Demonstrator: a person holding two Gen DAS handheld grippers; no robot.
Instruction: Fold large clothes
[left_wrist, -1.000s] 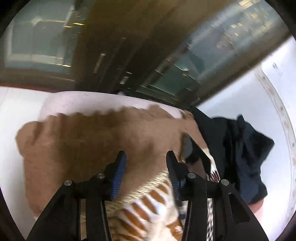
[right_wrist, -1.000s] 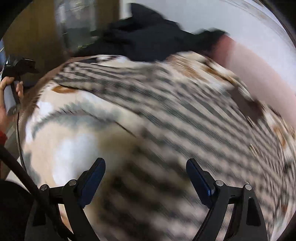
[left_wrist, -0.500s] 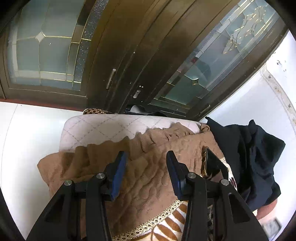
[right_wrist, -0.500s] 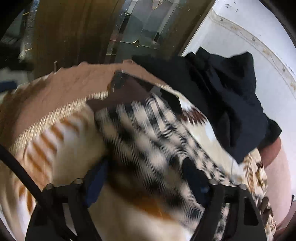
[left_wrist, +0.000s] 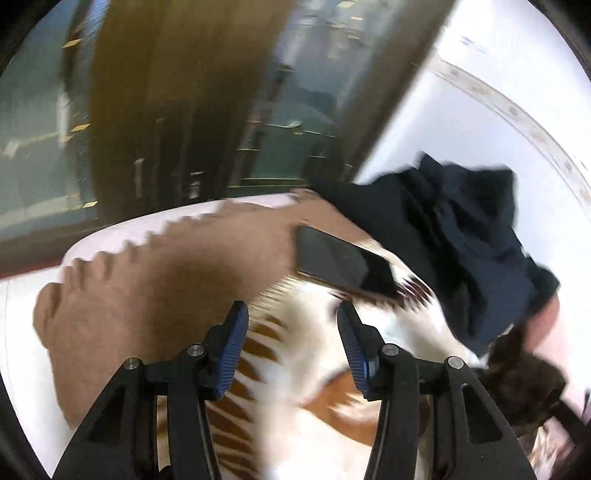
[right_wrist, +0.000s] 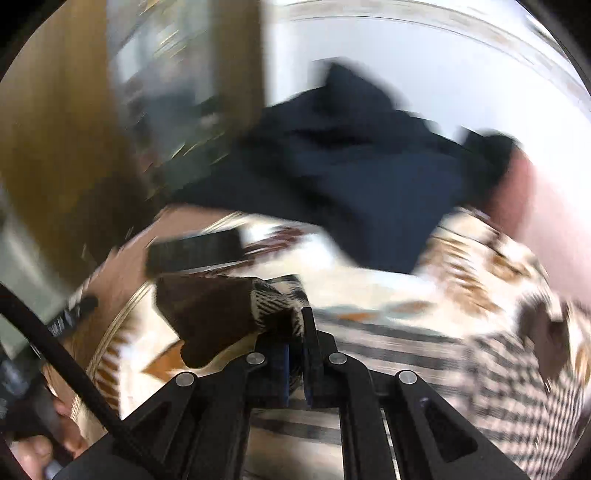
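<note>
A black-and-white checked garment (right_wrist: 498, 369) with a dark brown collar part (right_wrist: 210, 317) lies on a bed with a white and orange patterned cover (left_wrist: 325, 369). My right gripper (right_wrist: 295, 339) is shut on the checked garment near its brown part. My left gripper (left_wrist: 291, 332) is open and empty above the patterned cover, beside a brown quilted blanket (left_wrist: 147, 295). Both views are blurred by motion.
A dark navy garment (left_wrist: 461, 240) is heaped at the back of the bed, also seen in the right wrist view (right_wrist: 351, 177). A black phone (left_wrist: 332, 262) lies on the cover. Dark wooden doors with glass panes (left_wrist: 184, 110) stand behind. A white wall (left_wrist: 498, 92) is at the right.
My right gripper has closed on the checked garment's brown-edged part. My left gripper has swung right, from over the brown blanket to over the patterned cover, still open.
</note>
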